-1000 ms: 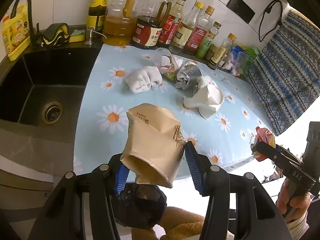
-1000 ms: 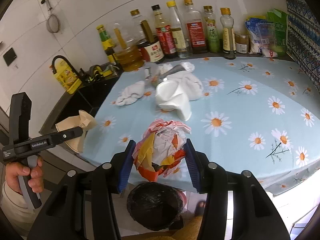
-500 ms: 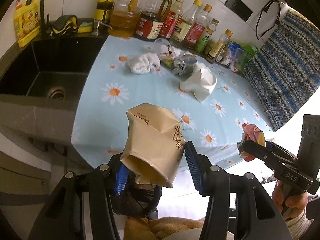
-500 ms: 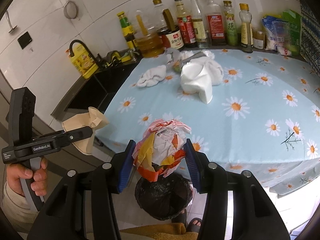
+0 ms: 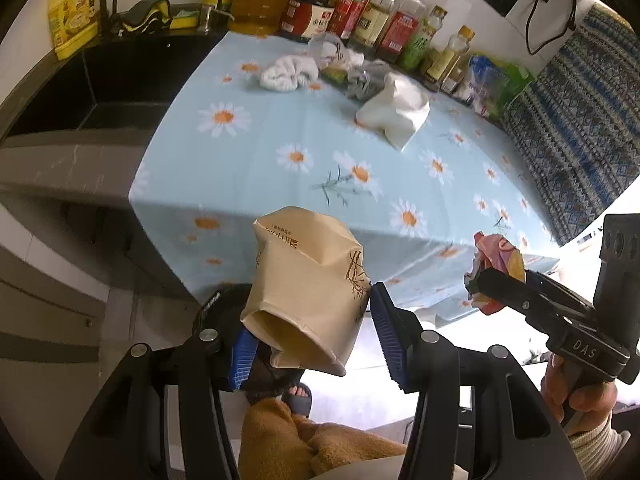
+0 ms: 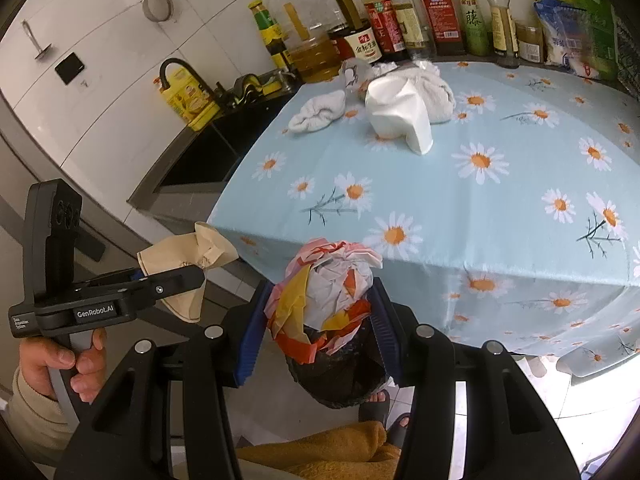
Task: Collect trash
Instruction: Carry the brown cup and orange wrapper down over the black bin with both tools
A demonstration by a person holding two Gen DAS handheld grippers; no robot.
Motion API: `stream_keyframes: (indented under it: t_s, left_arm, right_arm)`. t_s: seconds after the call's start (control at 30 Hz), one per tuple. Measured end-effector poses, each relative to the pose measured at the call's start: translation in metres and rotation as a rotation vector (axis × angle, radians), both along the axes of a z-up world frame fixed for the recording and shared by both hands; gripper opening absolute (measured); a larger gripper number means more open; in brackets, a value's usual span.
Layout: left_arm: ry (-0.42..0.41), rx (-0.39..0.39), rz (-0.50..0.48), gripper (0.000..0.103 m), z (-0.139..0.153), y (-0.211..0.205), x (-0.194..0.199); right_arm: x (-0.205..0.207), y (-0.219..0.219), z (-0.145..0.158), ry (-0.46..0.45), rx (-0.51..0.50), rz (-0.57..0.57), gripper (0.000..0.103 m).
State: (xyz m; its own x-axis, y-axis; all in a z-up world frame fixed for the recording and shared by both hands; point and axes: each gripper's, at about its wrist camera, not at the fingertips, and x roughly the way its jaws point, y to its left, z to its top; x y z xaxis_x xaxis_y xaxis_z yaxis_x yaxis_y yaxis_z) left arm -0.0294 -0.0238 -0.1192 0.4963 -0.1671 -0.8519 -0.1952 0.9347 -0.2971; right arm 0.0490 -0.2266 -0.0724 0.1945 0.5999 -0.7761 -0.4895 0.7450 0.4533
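My left gripper (image 5: 310, 332) is shut on a crushed tan paper cup (image 5: 306, 288), held off the front edge of the daisy tablecloth (image 5: 320, 148). It also shows in the right wrist view (image 6: 188, 260). My right gripper (image 6: 316, 332) is shut on a crumpled red, yellow and white wrapper ball (image 6: 324, 288), which the left wrist view (image 5: 496, 260) also shows. A black-lined trash bin (image 6: 340, 376) sits on the floor just below the wrapper. More trash lies at the back of the table: a crushed white cup (image 6: 400, 116) and a white rag (image 6: 316, 114).
Sauce and oil bottles (image 6: 384, 28) line the back wall. A black sink (image 5: 80, 92) lies left of the table. A patterned blue cloth (image 5: 576, 120) hangs at the right. The person's sandalled feet (image 6: 376, 404) stand by the bin.
Both grippers have drawn back from the table and out past its front edge, still holding the cup and the wrapper. The bin now sits right under the wrapper.
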Motion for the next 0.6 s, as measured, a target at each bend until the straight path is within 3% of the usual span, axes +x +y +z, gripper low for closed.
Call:
stream_keyframes:
  t_s: [0.6]
  left_arm:
    - [0.050, 0.020, 0.036, 0.051, -0.019, -0.019, -0.033]
  right_arm:
    - [-0.025, -0.020, -0.025, 0.062, 0.048, 0.018, 0.050]
